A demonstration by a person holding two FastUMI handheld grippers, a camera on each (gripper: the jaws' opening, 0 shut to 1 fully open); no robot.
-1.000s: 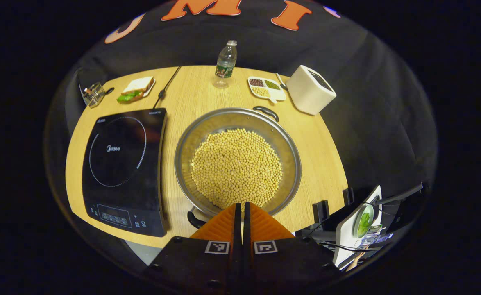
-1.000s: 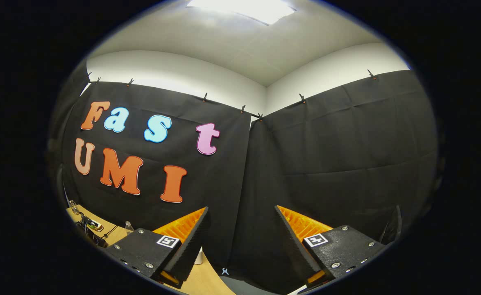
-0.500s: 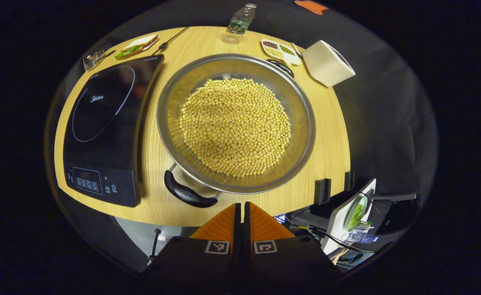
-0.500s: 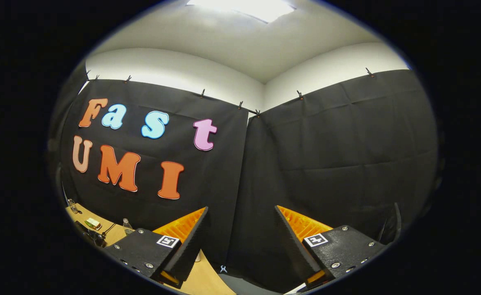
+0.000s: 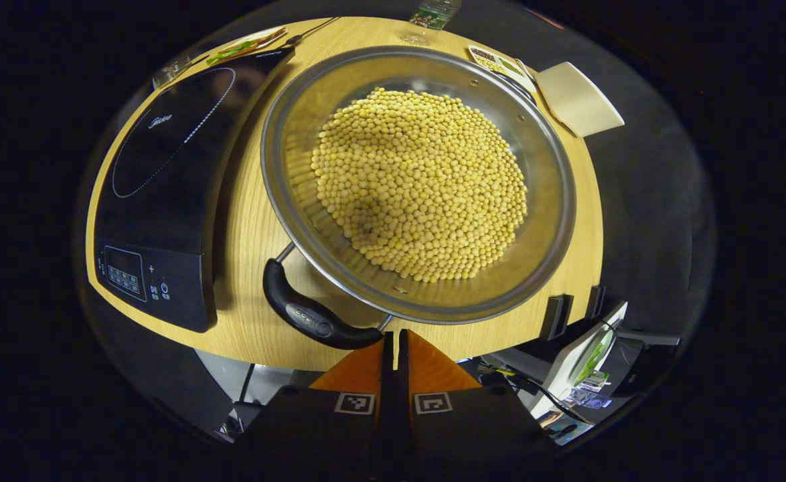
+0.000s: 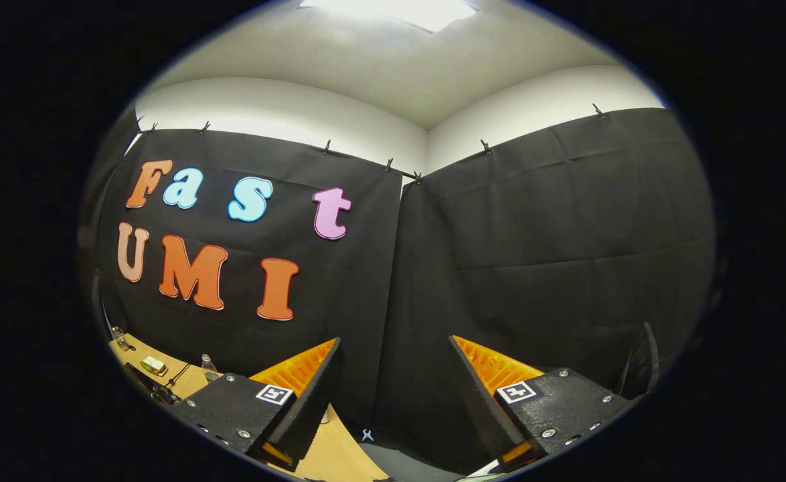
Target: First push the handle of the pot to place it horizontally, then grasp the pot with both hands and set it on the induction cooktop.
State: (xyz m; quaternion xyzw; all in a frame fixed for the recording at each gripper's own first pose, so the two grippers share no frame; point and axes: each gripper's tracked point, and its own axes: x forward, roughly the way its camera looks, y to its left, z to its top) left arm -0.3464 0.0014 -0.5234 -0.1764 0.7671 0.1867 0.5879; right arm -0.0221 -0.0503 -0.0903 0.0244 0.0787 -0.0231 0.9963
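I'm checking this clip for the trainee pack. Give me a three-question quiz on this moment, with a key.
1. True or false: the pot already sits on the induction cooktop.
2. The left gripper, seen in its own view, is nearest to what? A) the pot's near black handle B) the cooktop's buttons C) the white box
3. Fill in: the right gripper has its jaws ____ and faces the booth wall.

Key
1. False: it stands on the wooden table, beside the cooktop.
2. A
3. open, with nothing between them.
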